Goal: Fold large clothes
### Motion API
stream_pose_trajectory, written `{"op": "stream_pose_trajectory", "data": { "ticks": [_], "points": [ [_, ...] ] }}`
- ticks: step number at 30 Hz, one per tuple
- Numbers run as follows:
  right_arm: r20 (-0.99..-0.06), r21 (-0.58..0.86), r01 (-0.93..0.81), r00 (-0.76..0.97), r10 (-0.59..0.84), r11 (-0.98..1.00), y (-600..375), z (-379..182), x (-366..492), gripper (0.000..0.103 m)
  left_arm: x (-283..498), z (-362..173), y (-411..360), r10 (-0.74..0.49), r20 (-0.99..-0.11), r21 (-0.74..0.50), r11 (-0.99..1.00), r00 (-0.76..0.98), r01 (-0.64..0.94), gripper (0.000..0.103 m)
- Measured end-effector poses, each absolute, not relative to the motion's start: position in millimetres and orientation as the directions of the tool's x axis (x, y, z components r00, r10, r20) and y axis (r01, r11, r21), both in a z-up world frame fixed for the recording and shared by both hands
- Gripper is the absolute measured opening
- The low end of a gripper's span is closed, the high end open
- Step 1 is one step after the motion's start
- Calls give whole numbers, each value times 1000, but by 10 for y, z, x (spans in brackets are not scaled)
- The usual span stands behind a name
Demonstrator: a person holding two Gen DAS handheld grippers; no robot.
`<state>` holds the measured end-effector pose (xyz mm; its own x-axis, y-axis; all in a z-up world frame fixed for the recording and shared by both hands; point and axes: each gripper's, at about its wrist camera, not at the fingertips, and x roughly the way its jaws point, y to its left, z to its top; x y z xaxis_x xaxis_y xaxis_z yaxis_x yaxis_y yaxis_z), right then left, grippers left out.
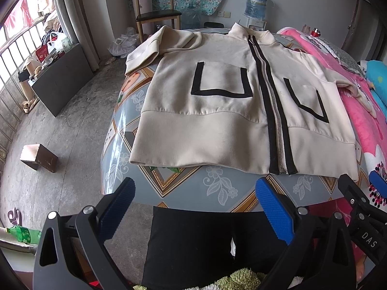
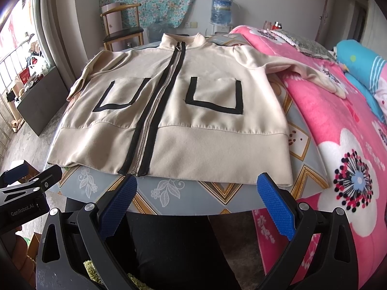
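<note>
A cream zip-up jacket (image 1: 217, 111) (image 2: 179, 125) with black pocket trim and a black-edged zipper lies flat, front up, on a round patterned table (image 1: 193, 188) (image 2: 169, 191). Its hem faces me and its collar points away. The left sleeve (image 1: 154, 48) is folded near the table's far left edge. The right sleeve (image 2: 302, 70) trails onto a pink blanket. My left gripper (image 1: 196, 200) hovers open just short of the hem, empty. My right gripper (image 2: 197, 195) is open too, near the hem by the zipper's end, holding nothing. The right gripper's body (image 1: 358, 203) shows in the left wrist view.
A bed with a pink flowered blanket (image 2: 338, 133) borders the table's right side. A wooden chair (image 1: 157, 14) and a water dispenser (image 1: 255, 4) stand beyond the table. A dark cabinet (image 1: 60, 79) and a small box (image 1: 38, 157) sit on the concrete floor at left. A person's dark-clothed legs (image 1: 193, 241) are below.
</note>
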<state>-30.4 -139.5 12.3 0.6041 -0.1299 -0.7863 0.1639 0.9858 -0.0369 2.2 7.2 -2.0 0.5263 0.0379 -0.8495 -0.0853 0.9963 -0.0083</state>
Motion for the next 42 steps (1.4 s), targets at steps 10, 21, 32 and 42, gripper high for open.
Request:
{"op": "stream_pose_trajectory", "data": {
  "ticks": [10,21,32,42],
  "points": [
    [-765,-75,195,618,-182,978,-1474,138,-281,96,25,-115,226,-1,-834,-64,993,552,-94,98],
    [-716,-105,191,666,-207,976,-1614,201,-210,96,99,-22,641,-132,-707,-273,957,695,-95,98],
    [-746,11,187,655,-116,982,-2034,94,-1,96,329,-56,830,-86,-716,-223,969,693,-110,98],
    [-807,125,240,590,-42,963,-2815,-111,-20,96,444,-380,1112,11,-775,-109,982,632,-151,98]
  ]
}}
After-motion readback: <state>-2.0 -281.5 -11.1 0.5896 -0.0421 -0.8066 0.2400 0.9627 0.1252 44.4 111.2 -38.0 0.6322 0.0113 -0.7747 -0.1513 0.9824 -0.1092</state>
